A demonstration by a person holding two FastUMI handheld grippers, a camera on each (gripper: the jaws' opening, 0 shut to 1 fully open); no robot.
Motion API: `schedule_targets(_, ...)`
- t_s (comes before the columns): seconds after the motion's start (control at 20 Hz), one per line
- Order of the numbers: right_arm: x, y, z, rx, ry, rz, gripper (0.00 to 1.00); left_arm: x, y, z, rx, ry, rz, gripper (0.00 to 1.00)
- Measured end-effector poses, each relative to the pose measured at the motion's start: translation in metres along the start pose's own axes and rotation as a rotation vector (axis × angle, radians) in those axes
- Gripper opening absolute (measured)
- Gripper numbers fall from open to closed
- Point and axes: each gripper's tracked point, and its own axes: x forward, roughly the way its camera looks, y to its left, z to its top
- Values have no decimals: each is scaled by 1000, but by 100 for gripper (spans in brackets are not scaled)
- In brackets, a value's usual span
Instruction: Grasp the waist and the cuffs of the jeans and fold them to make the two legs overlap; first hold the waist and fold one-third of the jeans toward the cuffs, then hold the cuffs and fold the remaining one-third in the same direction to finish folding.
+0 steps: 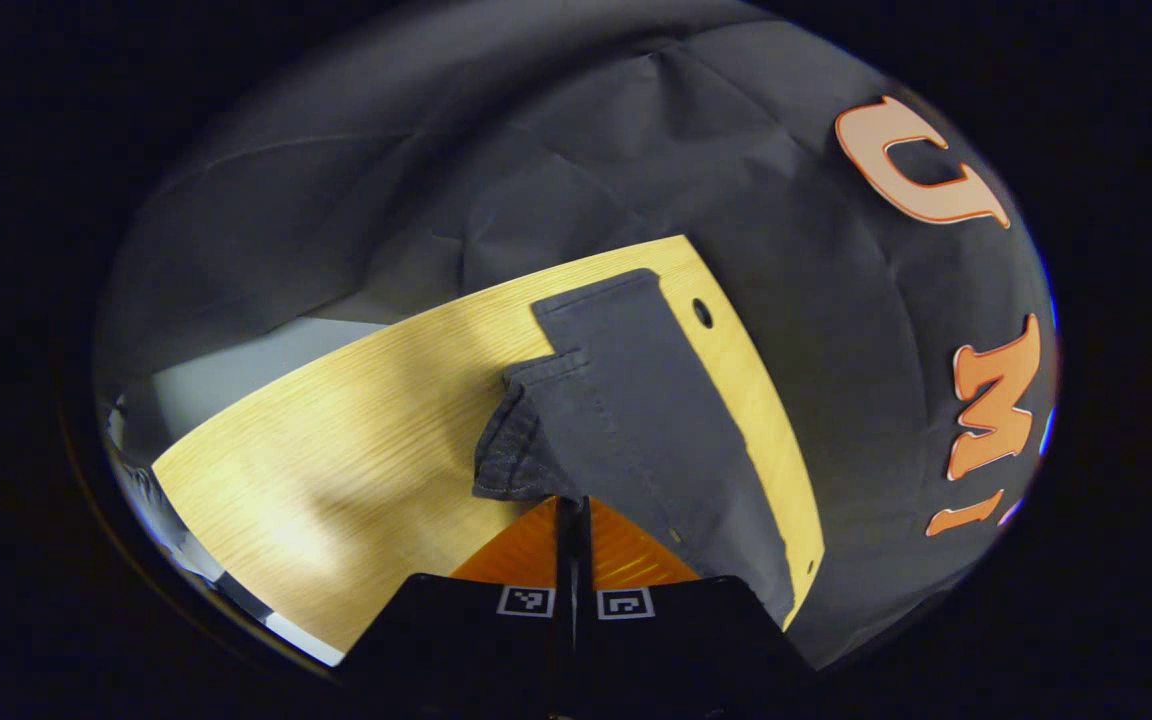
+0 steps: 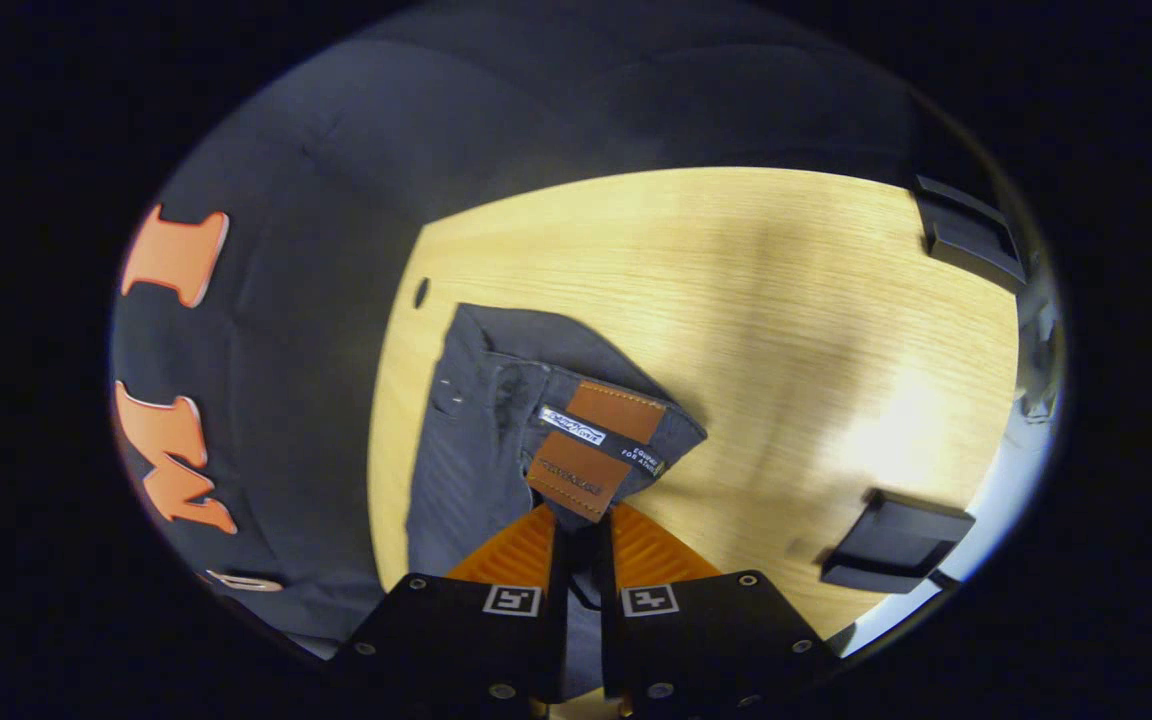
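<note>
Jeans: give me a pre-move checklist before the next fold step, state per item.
1. Left gripper clamped on denim: ok, its fingers are closed on a lifted edge of the jeans.
2. Right gripper clamped on the waist: ok, fabric runs between its fingers just below the leather patch.
3. Which end the left gripper holds, cuff or waist: cannot tell.
4. Legs overlapped: ok, the jeans lie as one narrow strip in the left gripper view.
5. Jeans on the table: not ok, the strip sits against the edge and some fabric overhangs it.
6. Landing area: ok, bare wood lies beside the jeans; black fixtures sit near the far edges.
</note>
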Motion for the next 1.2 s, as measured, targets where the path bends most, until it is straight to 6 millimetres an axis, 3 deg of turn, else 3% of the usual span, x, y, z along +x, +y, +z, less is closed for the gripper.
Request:
schedule_targets(0.1, -6, 14, 6, 18, -12, 41, 15, 0, -17, 9, -32, -27, -49, 1)
schedule_targets(0.2, 1, 20, 12, 12, -14, 58, 14, 2, -30, 24, -34, -52, -79, 1)
schedule_targets(0.45, 3, 76, 14, 19, -22, 127, 14, 18, -68, 49, -2, -45, -130, 1)
schedule_targets(0.65, 6, 117, 28, -11, -54, 149, 13, 35, -97, 79, 3, -53, -163, 1)
schedule_targets(0.95, 41, 143, 38, -7, -72, 95, 13, 81, -127, 116, 57, -37, -158, 1)
schedule_targets(1.2, 56, 158, 53, 13, -79, 73, 14, 108, -146, 132, 84, -29, -125, 1)
